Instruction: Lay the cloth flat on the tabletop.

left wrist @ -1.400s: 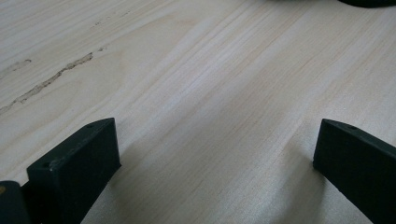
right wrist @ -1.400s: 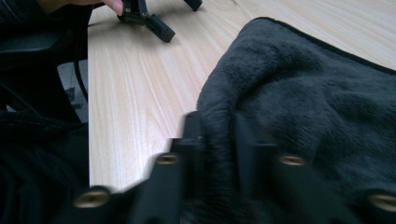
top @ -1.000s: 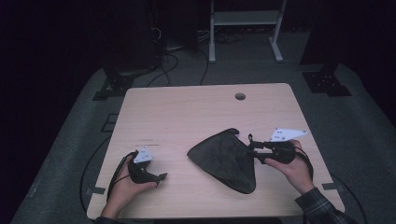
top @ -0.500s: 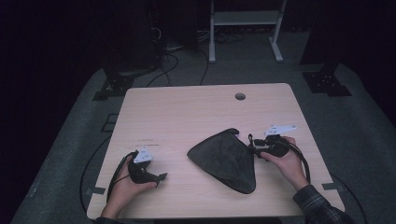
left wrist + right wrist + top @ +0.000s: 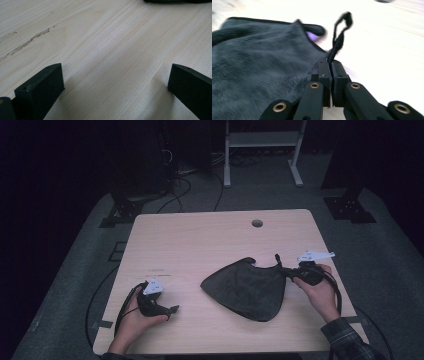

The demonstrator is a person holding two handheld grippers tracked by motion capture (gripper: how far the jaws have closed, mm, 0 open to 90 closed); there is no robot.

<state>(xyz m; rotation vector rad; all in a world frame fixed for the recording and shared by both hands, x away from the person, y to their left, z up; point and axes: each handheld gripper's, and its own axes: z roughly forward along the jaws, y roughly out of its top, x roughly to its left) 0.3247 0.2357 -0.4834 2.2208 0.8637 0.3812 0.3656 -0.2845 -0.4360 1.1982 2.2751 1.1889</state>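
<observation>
At far left of the high view, left gripper (image 5: 172, 309) resting low on the wooden table (image 5: 200, 240) near the front edge, jaws spread wide with only bare wood between them in the left gripper view, grasping nothing; well apart from the cloth, with a broad strip of open tabletop between; moving rightward, dark grey cloth (image 5: 247, 287) lying flat at the middle-right of the table, roughly triangular, broad rounded end toward the front edge, narrower corner running out toward the right hand; a slight fold at the far edge; at that right corner, black hanging loop (image 5: 340, 32) standing up just beyond the jaw tips in the right gripper view; right gripper (image 5: 329, 65) with jaws having just been closing, now pressed together on the cloth's corner at the base of the loop, fabric pinched between them; cloth thus lying to the left of the right gripper, long axis pointing from the clamped corner toward the table's middle; right hand clearly the nearer one, already attached; probably best dragged or lifted from that corner, away from the free bulk; left gripper needing to cross toward the cloth's near edge to help
</observation>
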